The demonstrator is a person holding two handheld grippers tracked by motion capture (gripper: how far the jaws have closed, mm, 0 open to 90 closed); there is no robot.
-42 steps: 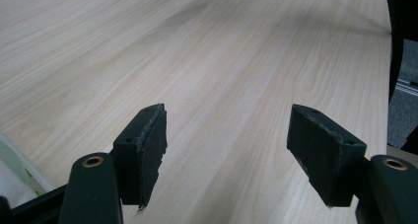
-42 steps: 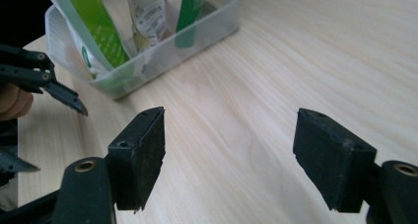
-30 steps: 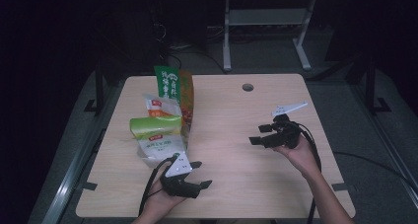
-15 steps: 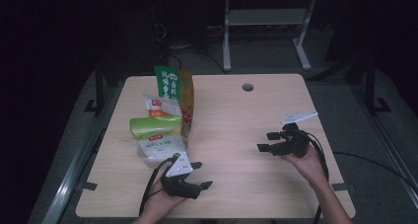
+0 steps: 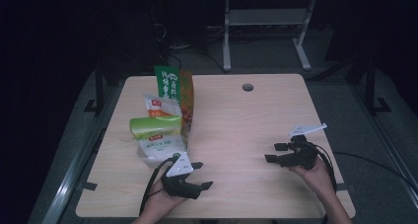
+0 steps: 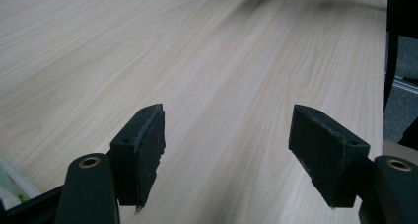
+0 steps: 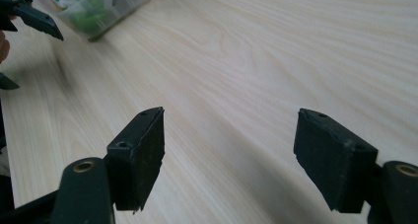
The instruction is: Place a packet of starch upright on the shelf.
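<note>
Left gripper [image 5: 196, 175] low over table [image 5: 236, 120] near front edge, jaws spread wide, nothing between; snack packets [image 5: 162, 128] just beyond it at table's left side. Right gripper [image 5: 277, 153] at right side, well apart from packets, jaws spread, nothing gripped

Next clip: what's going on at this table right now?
A person sits at a light wooden table with a black two-jaw gripper in each hand. The left gripper rests near the front edge, beside a pile of green, white and orange snack bags. The right gripper is on the table's right side, pointing toward the bags. Both have their jaws open with nothing between them; the bags lie untouched.
</note>
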